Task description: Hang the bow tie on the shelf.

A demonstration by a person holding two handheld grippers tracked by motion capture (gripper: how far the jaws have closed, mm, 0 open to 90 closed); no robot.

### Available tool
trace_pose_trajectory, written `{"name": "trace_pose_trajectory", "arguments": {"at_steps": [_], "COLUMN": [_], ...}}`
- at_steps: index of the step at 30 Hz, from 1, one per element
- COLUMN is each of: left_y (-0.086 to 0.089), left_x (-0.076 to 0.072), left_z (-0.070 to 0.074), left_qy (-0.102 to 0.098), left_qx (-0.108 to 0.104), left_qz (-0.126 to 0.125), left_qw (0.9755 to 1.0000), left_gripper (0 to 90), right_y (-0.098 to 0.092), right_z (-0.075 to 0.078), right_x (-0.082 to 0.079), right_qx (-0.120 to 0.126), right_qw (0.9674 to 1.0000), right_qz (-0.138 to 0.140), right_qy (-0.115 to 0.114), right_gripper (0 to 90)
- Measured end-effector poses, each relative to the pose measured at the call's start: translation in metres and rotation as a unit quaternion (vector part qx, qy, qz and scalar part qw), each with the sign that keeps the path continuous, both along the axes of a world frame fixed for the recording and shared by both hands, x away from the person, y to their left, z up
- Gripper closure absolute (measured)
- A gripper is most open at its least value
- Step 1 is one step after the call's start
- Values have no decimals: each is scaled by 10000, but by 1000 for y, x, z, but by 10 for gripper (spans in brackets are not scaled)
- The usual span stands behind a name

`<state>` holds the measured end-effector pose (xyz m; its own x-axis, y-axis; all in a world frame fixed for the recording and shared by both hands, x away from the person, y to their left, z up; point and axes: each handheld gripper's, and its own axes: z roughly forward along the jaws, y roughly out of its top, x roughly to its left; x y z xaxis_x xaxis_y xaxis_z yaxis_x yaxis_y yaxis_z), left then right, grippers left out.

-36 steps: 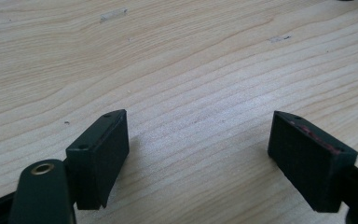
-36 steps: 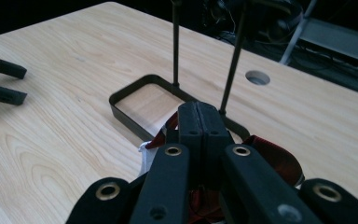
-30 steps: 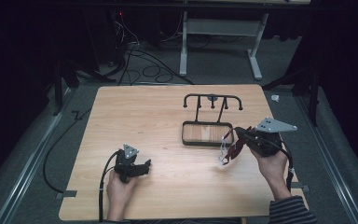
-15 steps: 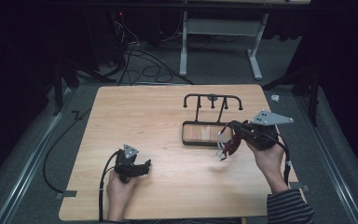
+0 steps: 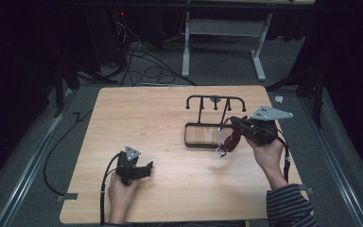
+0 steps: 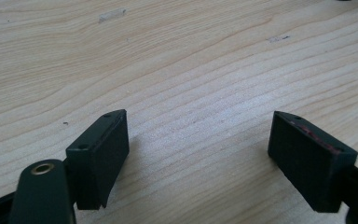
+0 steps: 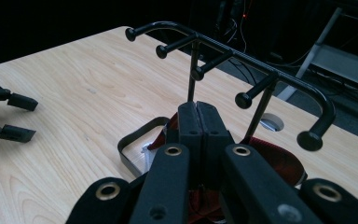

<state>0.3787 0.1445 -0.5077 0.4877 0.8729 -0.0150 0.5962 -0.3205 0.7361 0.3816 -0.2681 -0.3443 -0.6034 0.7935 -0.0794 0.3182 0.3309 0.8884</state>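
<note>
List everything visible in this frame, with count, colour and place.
table: 1, light wood, centre
rack: 1, black wire with pegs and tray base, right of centre on the table
mug: 1, dark red, held over the rack's tray
desk frame: 1, white, on the floor beyond the table
cables: several, black, on the floor beyond the table
left tongs: 1, black, open, near edge of the table
right tongs: 1, black, shut on the mug
hands: 2, near edge

Right gripper (image 5: 227,139) with clamped red-and-clear item (image 5: 228,142) shifted left and slightly farther/up since a second ago, now overlapping near-right corner of black rack (image 5: 203,142) base. Grey plate (image 5: 270,113) moved left too.
</note>
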Motion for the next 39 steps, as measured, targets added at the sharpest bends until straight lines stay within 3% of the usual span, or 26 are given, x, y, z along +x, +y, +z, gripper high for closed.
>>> {"name": "trace_pose_trajectory", "arguments": {"at_steps": [28,39], "left_y": [0,0], "left_x": [0,0], "left_z": [0,0], "left_qy": [1,7], "left_qx": [1,2], "left_qz": [0,-5], "left_qw": [10000,10000], "left_gripper": [207,207], "right_y": [26,31], "right_z": [9,10], "right_x": [21,33], "right_qx": [55,49], "right_qw": [10000,9999], "right_qz": [7,-118], "right_qy": [25,115], "right_gripper": [900,900]}}
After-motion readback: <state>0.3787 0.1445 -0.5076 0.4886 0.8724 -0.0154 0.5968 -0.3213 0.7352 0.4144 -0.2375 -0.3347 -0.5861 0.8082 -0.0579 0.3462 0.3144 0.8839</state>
